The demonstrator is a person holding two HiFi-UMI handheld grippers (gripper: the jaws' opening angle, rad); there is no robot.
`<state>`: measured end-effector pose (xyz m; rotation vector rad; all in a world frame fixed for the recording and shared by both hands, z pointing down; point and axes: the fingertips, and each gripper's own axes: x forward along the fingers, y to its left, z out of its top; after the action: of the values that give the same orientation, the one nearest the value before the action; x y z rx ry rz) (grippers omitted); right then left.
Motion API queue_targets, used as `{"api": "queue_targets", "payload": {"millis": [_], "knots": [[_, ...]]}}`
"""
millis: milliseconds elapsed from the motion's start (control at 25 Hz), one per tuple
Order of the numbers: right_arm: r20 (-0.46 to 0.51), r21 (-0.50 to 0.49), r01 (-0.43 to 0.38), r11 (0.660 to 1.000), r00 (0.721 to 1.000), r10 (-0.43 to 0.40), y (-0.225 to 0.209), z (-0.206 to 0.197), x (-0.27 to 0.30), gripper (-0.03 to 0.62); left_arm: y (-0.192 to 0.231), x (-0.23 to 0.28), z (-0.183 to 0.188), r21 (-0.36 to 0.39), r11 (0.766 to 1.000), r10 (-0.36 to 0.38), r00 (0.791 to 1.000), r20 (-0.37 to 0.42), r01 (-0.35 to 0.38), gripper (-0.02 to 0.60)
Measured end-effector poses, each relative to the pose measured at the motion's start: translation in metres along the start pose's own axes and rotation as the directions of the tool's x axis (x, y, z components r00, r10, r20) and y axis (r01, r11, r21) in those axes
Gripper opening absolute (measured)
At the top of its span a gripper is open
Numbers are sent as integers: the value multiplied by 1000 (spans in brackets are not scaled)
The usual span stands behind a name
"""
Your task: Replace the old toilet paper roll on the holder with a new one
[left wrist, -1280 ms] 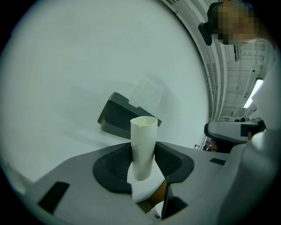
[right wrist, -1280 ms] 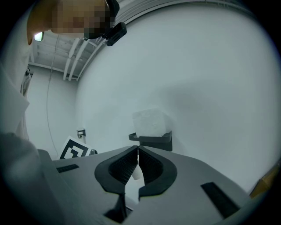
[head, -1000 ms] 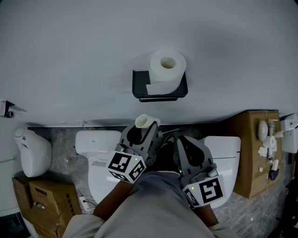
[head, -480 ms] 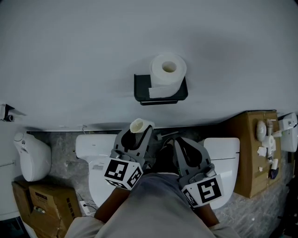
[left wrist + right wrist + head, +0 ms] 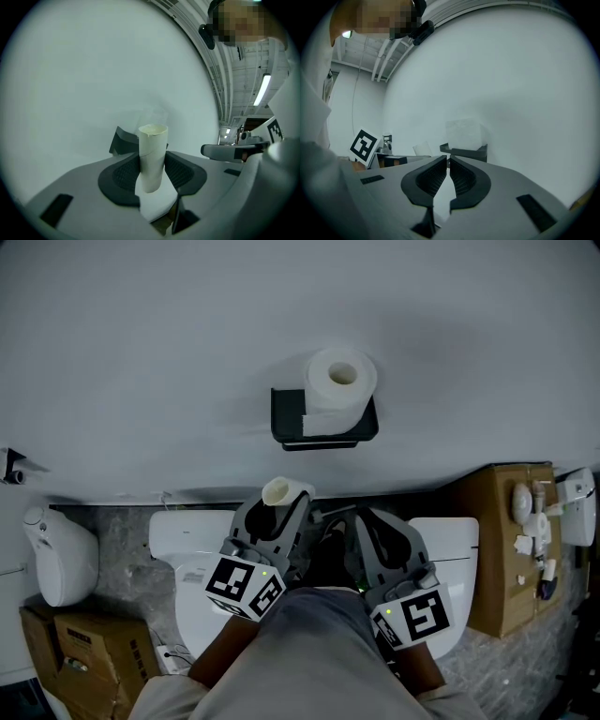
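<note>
A full white toilet paper roll [image 5: 340,381] sits on the black wall holder [image 5: 291,416]. My left gripper [image 5: 277,510] is shut on an empty cardboard core [image 5: 278,490], which stands upright below the holder. In the left gripper view the core [image 5: 152,154] is pinched between the dark pads [image 5: 123,173], with the holder [image 5: 123,140] behind it. My right gripper [image 5: 362,523] hangs beside the left one, shut and empty. In the right gripper view its jaws [image 5: 449,165] touch, and beyond them are the holder [image 5: 465,152] and the roll [image 5: 463,133].
A white toilet [image 5: 192,549] stands below the left gripper and another white fixture [image 5: 452,549] below the right. A brown cardboard box [image 5: 502,549] with small items is at the right. More boxes [image 5: 94,652] and a white unit [image 5: 61,554] are at the left.
My left gripper, still shut on the core, has shifted a little to the left and upward. The right gripper has stayed in place.
</note>
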<state>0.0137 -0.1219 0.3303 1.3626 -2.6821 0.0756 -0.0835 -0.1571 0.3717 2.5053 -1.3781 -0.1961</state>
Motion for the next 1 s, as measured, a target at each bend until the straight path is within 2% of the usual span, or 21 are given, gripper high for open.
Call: {"api": "queue_targets", "payload": {"millis": [200,360,480,720,840,1000], "knots": [[16,-86,-6,996,1000,7,-23,18,11,39,-13,2,-3,-15,999,-45,999,0,45,161],[3,-151,-44,988,999,45,-31,28,28,170,-17,5,-3,-18,998,-57,998,0,57,161],[-4,-169,-59,984,998,59,-35,33,42,193,-16,4,-1,-22,999,-45,999,4,45,161],[51,-177,-38,983,998,48,-60,53,70,258,-12,4,-1,-28,999,-37,999,3,37,161],[58,-170,-85,982,994,96,-69,62,82,278,-11,5,-3,-32,999,-29,1000,-3,29,161],[26,-165,-198,966,979,204,-78,62,99,305,-8,6,-7,-39,999,-28,1000,-11,27,161]]}}
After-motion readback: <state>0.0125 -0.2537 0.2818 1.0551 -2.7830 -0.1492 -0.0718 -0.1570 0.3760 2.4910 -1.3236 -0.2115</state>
